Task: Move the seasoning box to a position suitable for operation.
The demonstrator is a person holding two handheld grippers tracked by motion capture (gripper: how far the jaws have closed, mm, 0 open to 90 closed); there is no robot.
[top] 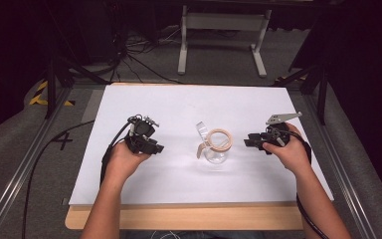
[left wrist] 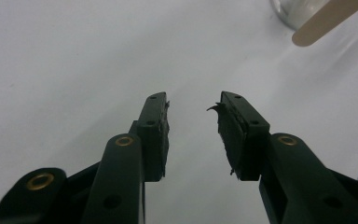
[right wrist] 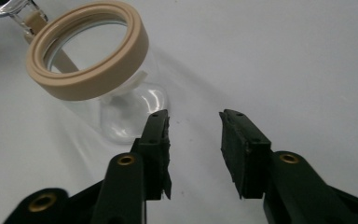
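On my left I have the left gripper (top: 151, 144), matte black plastic with brass-coloured pivot rivets, held low over the white table (top: 144, 184). In the left gripper view its jaws stand apart with nothing between them, and the rubber pad (left wrist: 227, 133) on one side is frayed, with a ragged curl at its tip. The table surface is smooth, flat and faintly glossy, resting on a pale wooden board (top: 189, 219) that shows along the near edge.

In the middle stands the glass jar (top: 215, 149), clear and round-bodied, upright on the table between my two grippers and apart from both. Its mouth carries a thick beige ring (top: 220, 139), smooth and matte like rubber or silicone, and in the right gripper view that ring (right wrist: 91, 51) sits tilted toward the camera rather than level. A flat beige strap (top: 200, 150) hangs down the jar's left side, and a clear lid (top: 201, 129) is swung open behind the mouth, up and away from me. The jar's long axis runs vertically, mouth up.

On my right, the right gripper (top: 251, 141) points left toward the jar, a grey three-cornered plate (top: 282, 118) on top. Its jaws stand open and empty, with the jar's base just beside one pad (right wrist: 157, 140); I cannot tell if they touch.
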